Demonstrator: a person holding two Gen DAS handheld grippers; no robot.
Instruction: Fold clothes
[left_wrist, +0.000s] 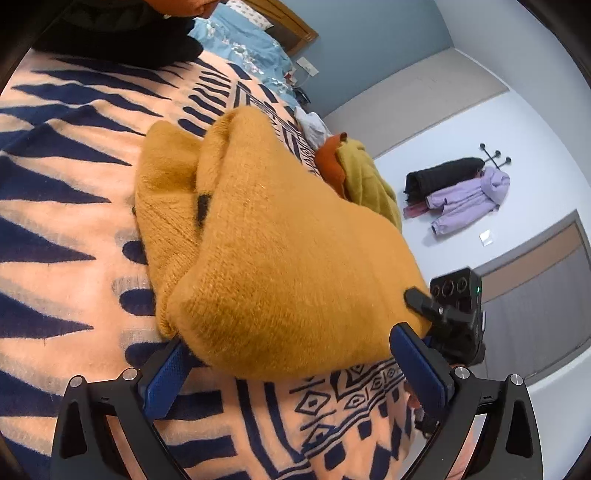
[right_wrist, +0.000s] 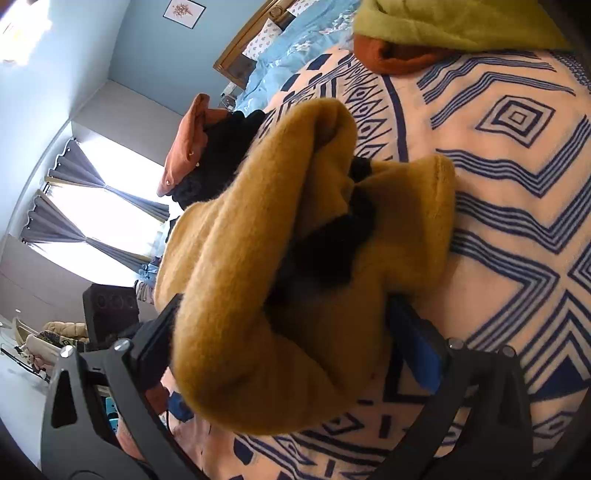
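Observation:
A mustard-yellow knit sweater (left_wrist: 266, 251) lies bunched and partly folded on a peach and navy patterned blanket (left_wrist: 74, 184). My left gripper (left_wrist: 291, 373) is open, its blue pads either side of the sweater's near edge, which rests between them. The right gripper's black body (left_wrist: 458, 314) touches the sweater's right corner. In the right wrist view the sweater (right_wrist: 258, 295) fills the gap between my right gripper's fingers (right_wrist: 288, 354), which stand wide apart around the fold. A black inner patch (right_wrist: 332, 251) shows inside the fold.
An orange and an olive garment (left_wrist: 354, 173) lie piled at the blanket's far side. A black garment (left_wrist: 122, 33) lies at the far left. A blue quilt (left_wrist: 243, 40) and headboard are beyond. Coats (left_wrist: 465, 192) hang on the wall rack.

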